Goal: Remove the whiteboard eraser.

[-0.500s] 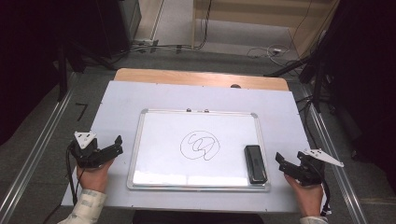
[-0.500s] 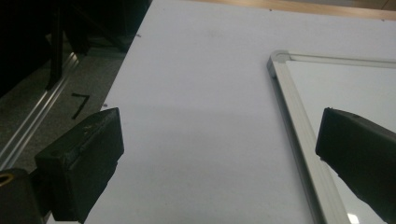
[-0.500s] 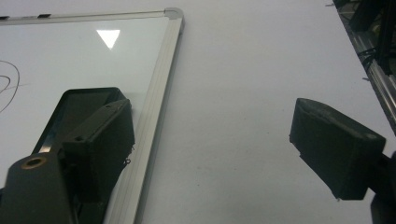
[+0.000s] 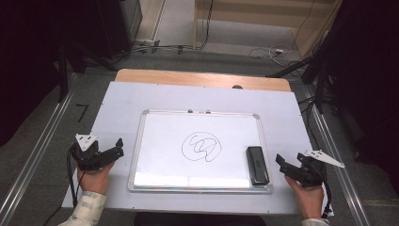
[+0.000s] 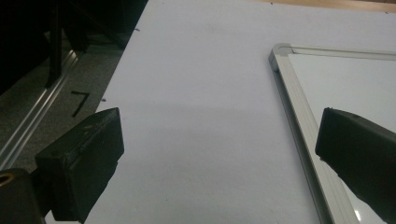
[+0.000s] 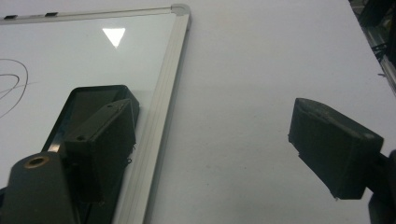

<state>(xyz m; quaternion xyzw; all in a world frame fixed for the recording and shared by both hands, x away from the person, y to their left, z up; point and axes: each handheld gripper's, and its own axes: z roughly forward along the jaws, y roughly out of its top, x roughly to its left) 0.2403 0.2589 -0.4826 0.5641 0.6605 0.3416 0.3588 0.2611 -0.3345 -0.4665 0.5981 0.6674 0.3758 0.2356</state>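
A whiteboard [image 4: 160, 141] in a silver frame lies flat on the white mat, with a black scribble [image 4: 201, 147] drawn near its middle. A black eraser [image 4: 258, 165] rests on the board's right side, close to the frame. My left gripper [image 4: 118, 147] sits on the mat just left of the board, open, with bare mat between its jaws [image 5: 219, 140] and the board's frame [image 5: 292, 102] by the right jaw. My right gripper [image 4: 281, 165] sits right of the board, open and holding nothing [image 6: 210, 135]; the eraser [image 6: 88, 100] lies behind its left jaw.
The white mat [image 4: 282, 113] covers the table, and a wooden strip [image 4: 188, 77] shows at the far edge. Metal rails [image 4: 33, 160] run along both sides. A black "7" mark [image 4: 83, 112] is on the floor at left, and cables [image 4: 263, 52] lie beyond the table.
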